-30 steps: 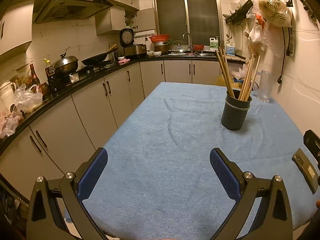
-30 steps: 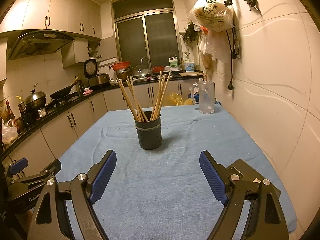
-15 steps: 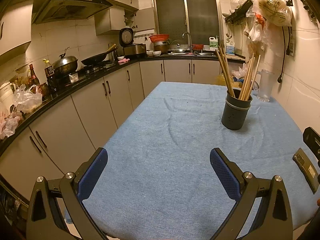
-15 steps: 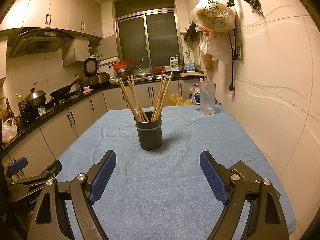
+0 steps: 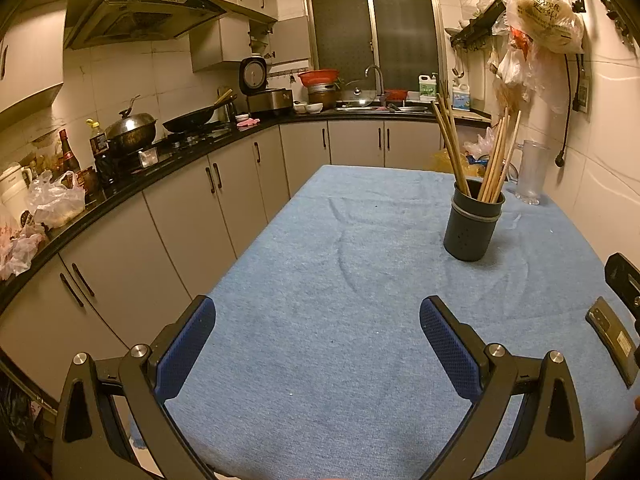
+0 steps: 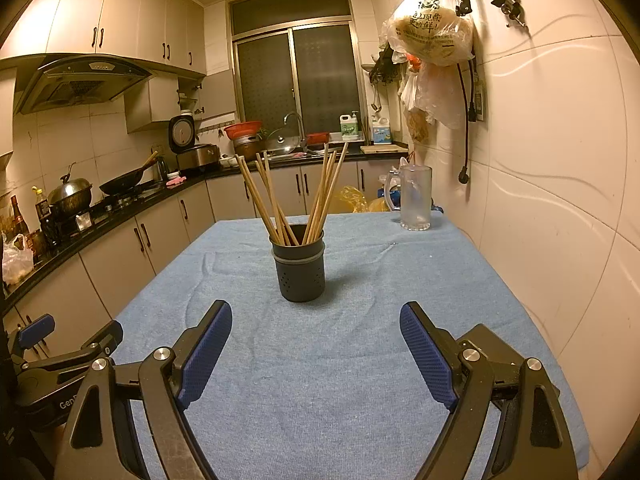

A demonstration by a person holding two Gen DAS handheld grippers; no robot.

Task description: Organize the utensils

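Both grippers I'm running sit wide apart and empty: left gripper (image 5: 318,334) and right gripper (image 6: 316,338) above the blue cloth (image 6: 360,360). Chopsticks (image 6: 296,196) stand upright in the dark holder (image 6: 300,270) mid-table, ahead of the right gripper. Their lower ends are hidden inside the holder; I can't count them reliably.

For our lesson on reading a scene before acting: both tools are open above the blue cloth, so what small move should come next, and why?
Probably ease the right tool forward toward the chopsticks in the dark holder. It is open, empty and faces the holder head-on, while the left tool sees it off to its right.
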